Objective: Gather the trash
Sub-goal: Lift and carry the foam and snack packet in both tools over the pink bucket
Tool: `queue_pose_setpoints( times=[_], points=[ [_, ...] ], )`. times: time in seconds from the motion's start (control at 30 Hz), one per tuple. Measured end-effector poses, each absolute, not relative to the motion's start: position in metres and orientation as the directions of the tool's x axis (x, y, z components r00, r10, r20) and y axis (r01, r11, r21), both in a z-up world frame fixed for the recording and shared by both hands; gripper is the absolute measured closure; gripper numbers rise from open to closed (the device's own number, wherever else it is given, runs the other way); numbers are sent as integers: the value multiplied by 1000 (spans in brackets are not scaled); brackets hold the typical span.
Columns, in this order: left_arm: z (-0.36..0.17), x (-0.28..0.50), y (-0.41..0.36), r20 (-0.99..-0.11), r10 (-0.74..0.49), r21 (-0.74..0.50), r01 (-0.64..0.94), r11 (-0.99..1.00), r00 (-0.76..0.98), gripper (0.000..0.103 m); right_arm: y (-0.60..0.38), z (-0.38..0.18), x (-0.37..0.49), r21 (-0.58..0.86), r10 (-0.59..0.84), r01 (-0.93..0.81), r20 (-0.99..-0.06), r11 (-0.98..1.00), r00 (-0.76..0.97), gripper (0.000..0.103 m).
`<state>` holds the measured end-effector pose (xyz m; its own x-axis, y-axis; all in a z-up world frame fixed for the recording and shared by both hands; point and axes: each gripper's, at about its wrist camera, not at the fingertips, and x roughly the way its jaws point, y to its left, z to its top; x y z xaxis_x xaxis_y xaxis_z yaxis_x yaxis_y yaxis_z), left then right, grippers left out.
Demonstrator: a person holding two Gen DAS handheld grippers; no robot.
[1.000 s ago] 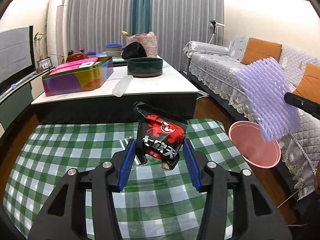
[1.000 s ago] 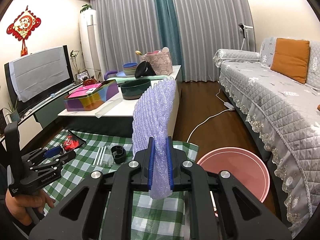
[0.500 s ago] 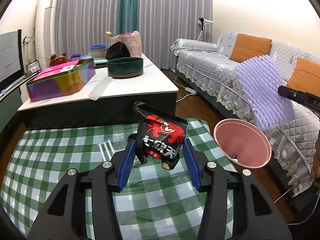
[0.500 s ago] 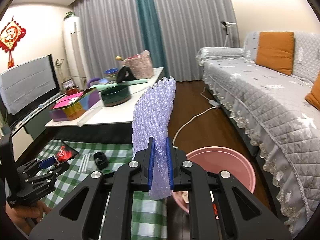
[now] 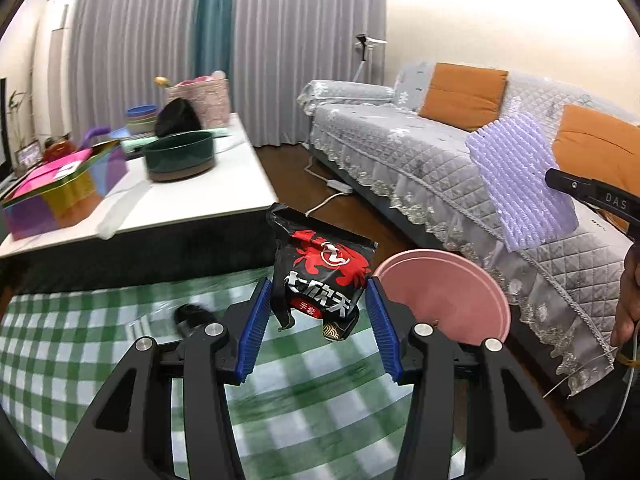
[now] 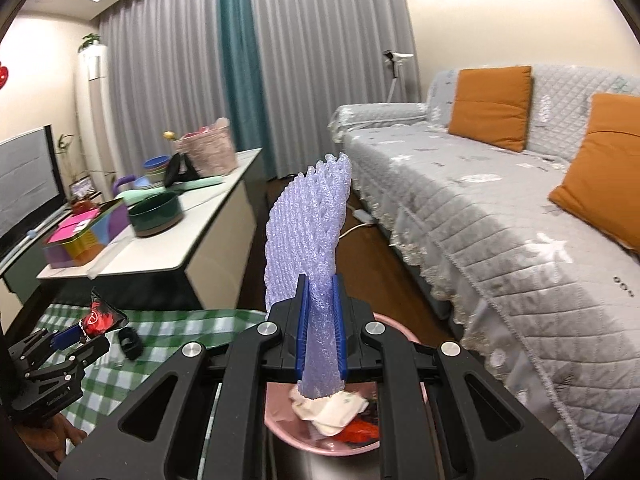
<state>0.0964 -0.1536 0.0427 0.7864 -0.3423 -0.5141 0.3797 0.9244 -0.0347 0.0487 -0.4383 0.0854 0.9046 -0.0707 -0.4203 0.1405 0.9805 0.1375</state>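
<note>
A living room, mid-cleanup: at the centre of the left wrist view the left gripper [image 5: 318, 322] pinches a crumpled black-and-red snack wrapper [image 5: 320, 276] between its blue pads [image 5: 253, 330], jaws half apart to span the bag. In the lower middle of the right wrist view the right gripper [image 6: 320, 330], nearly closed, clamps the base of a lilac foam fruit net [image 6: 310, 224], which stands up above the pink bin [image 6: 280, 428] at the bottom of the frame, already holding paper and red scraps. Both pieces look feather-light; the wrapper is thin, crackly film best gripped across its creased body, and the net is soft, springy mesh that squashes flat, so it would likely cling or drift on release. A small black object [image 5: 192, 316] lies on the green checked cloth [image 5: 60, 344] at lower left. A white low table [image 5: 192, 196] fills the left, a grey quilted sofa [image 6: 500, 208] the right.
</note>
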Motion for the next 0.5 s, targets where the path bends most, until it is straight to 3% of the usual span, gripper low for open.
queue_pose_setpoints(
  times=[0.5],
  points=[
    [35,123,-240,-527,-460,-55,511,858,715,55,-468,80,61,100,-144,209,-447,973,883,91]
  ],
)
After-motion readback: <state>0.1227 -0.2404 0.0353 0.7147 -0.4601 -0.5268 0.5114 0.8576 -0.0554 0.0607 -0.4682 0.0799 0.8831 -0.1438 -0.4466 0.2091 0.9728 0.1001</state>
